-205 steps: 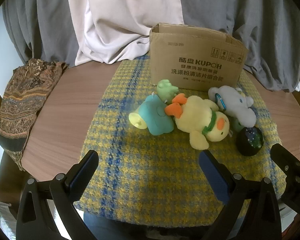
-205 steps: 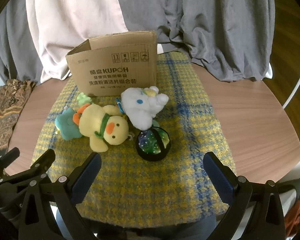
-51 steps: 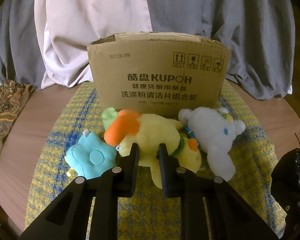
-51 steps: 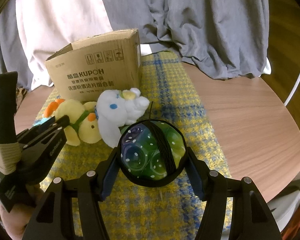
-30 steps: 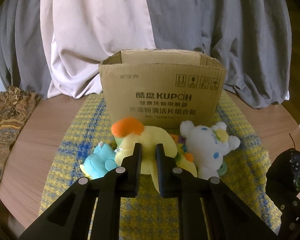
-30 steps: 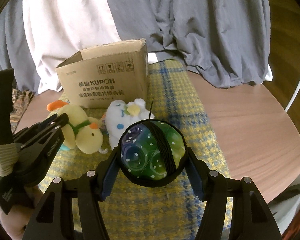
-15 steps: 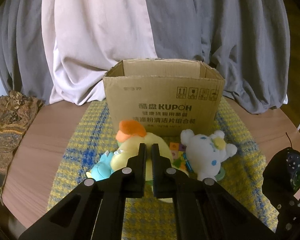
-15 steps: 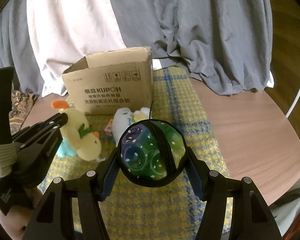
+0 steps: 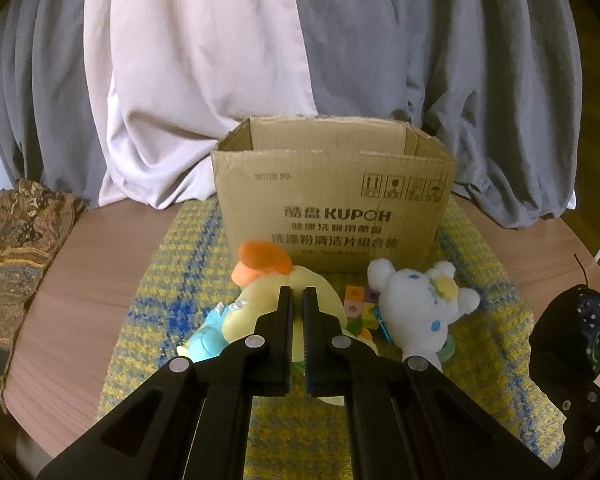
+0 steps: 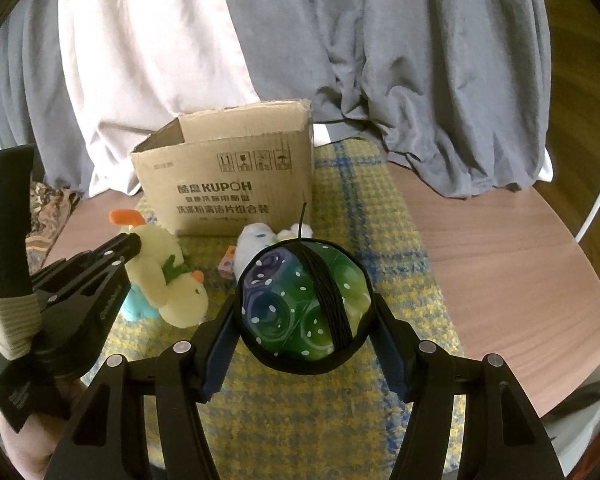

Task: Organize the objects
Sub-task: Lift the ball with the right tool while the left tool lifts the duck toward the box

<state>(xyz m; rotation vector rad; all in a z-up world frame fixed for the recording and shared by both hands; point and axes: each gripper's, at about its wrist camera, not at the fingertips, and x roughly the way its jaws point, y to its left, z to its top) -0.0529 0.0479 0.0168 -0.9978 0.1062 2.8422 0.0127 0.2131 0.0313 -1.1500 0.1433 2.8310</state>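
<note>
Toys: 1 duck (image 9: 260,304) in L tool (image 9: 294,300), 1 ball (image 10: 304,304) in R tool (image 10: 304,312), 1 box (image 9: 332,204).

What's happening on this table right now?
A person is tidying toys with two handheld grippers. The left gripper is shut on a yellow duck toy, and the right gripper is shut on a green ball. The open cardboard box stands behind; a white plush lies on the mat.
</note>
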